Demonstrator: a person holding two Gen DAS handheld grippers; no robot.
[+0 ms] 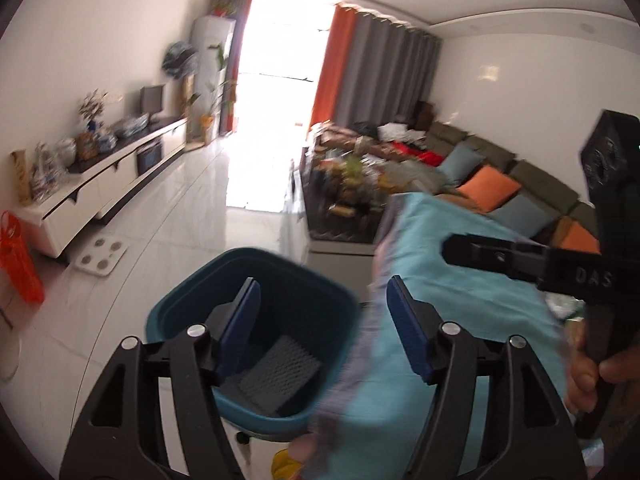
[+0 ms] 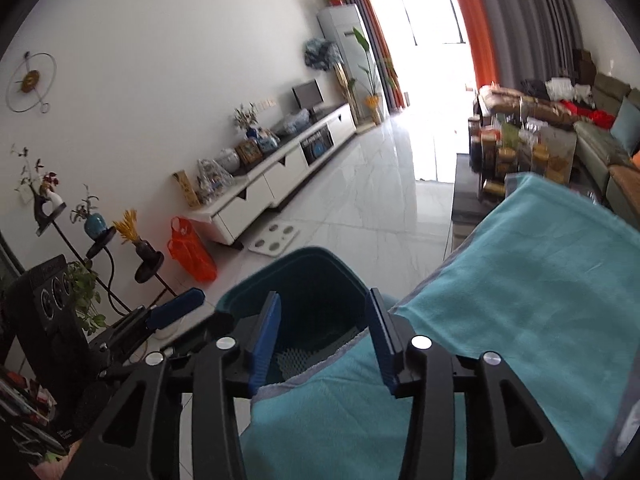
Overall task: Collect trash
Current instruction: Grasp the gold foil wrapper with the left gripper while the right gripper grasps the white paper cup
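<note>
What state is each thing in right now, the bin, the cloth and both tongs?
Dark teal plastic bin: upright, open-topped, a grey ribbed pad inside.
Turquoise fleece cloth: spread flat beside the bin, one corner drooping over the rim.
Left tongs: open, empty.
Right tongs: open, empty, above the cloth's corner.

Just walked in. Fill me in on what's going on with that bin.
A person holds a claw in each hand above a teal bin on the white floor, beside a surface draped in a teal cloth. The left claw and right claw both stand open with nothing gripped. A grey honeycomb-textured piece lies at the bottom of the bin.
</note>
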